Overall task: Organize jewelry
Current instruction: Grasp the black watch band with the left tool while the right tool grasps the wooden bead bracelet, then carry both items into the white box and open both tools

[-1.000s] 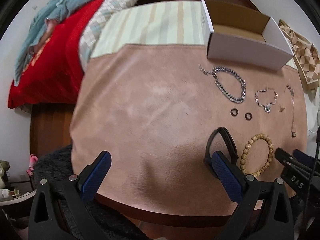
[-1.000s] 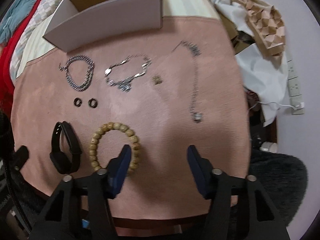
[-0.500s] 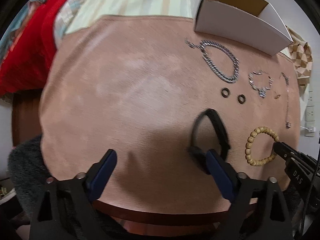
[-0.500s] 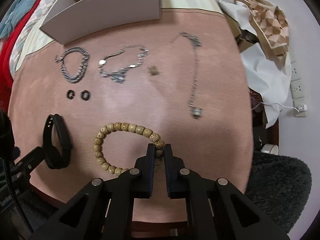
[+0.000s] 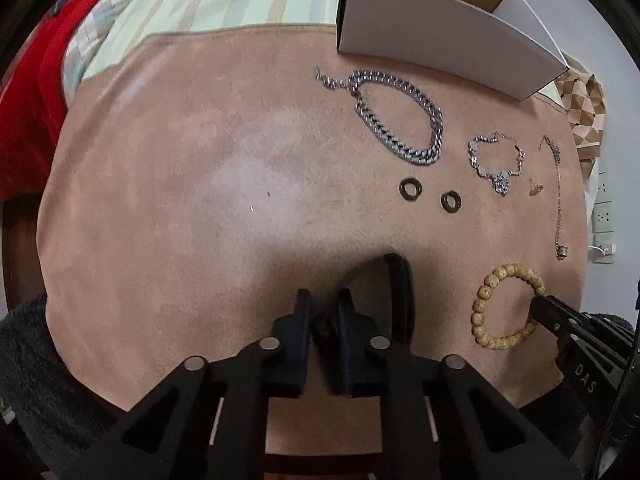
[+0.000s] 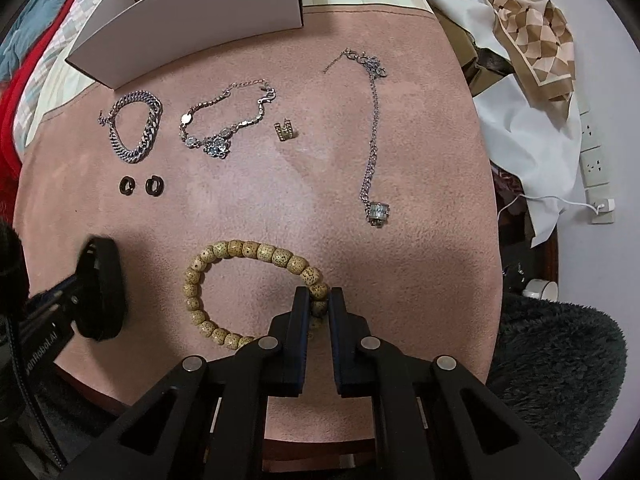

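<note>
1. two grippers work low over the pink cloth [image 5: 192, 184]: the left gripper [image 5: 323, 312] is clamped on the near end of the black band [image 5: 400, 284], which lies on the cloth's near part.
2. the right gripper [image 6: 319, 307] pinches the wooden bead bracelet [image 6: 224, 256] at its right side, beads between the fingers.
3. beyond lie a chunky silver chain [image 5: 400, 120], two dark rings [image 5: 430, 195], a charm bracelet [image 6: 228, 124], a small gold earring [image 6: 285, 131] and a pendant necklace [image 6: 374, 136].
4. a white box [image 6: 192, 24] sits at the far edge.

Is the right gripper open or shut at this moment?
Shut. The right gripper has its fingers pinched on a bead of the wooden bead bracelet, which lies on the pink cloth.
</note>
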`<state>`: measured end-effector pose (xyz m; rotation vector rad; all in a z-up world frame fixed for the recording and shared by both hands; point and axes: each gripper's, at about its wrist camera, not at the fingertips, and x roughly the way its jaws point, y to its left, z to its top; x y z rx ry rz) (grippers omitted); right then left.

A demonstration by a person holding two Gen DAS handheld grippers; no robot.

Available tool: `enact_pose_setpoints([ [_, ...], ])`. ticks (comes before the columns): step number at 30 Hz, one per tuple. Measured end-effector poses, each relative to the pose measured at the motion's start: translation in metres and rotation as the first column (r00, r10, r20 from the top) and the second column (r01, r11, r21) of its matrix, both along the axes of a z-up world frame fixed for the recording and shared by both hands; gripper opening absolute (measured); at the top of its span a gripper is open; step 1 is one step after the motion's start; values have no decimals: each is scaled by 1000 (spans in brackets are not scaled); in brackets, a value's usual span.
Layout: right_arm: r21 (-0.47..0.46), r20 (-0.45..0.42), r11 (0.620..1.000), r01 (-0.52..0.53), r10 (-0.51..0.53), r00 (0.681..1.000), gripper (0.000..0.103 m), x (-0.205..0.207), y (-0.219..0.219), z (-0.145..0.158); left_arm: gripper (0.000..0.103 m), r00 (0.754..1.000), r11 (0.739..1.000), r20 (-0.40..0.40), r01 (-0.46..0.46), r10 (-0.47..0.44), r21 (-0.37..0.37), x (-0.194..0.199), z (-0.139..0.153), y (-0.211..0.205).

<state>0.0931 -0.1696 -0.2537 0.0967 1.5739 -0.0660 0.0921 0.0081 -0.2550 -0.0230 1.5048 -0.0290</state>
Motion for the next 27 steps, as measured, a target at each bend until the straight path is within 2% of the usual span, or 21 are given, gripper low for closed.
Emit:
enact_pose_setpoints([
  [5,-24,1,1000,-4,4,1000,11,0,13,6,9,996,995,75,39,-46,94,1,6,-4],
  [9,-38,4,999,-14,14,1000,11,2,16,7,9,994,993,91,48,-58,110,-2,7,-8],
  [13,-41,6,999,-18,18,1000,10,2,17,8,9,993,993,103,48,-59,108,-3,7,-10],
  [17,-34,19,999,-8,8,1000,10,0,16,8,9,991,994,118,47,-59,98,-4,19,-11],
  [20,9,32,1000,21,-21,999,9,-2,11,13,9,988,995,142,51,-63,86,-6,35,-9],
  [27,82,116,996,18,-27,993,9,2,6,52,9,977,998,202,52,-61,47,-2,76,-10],
])
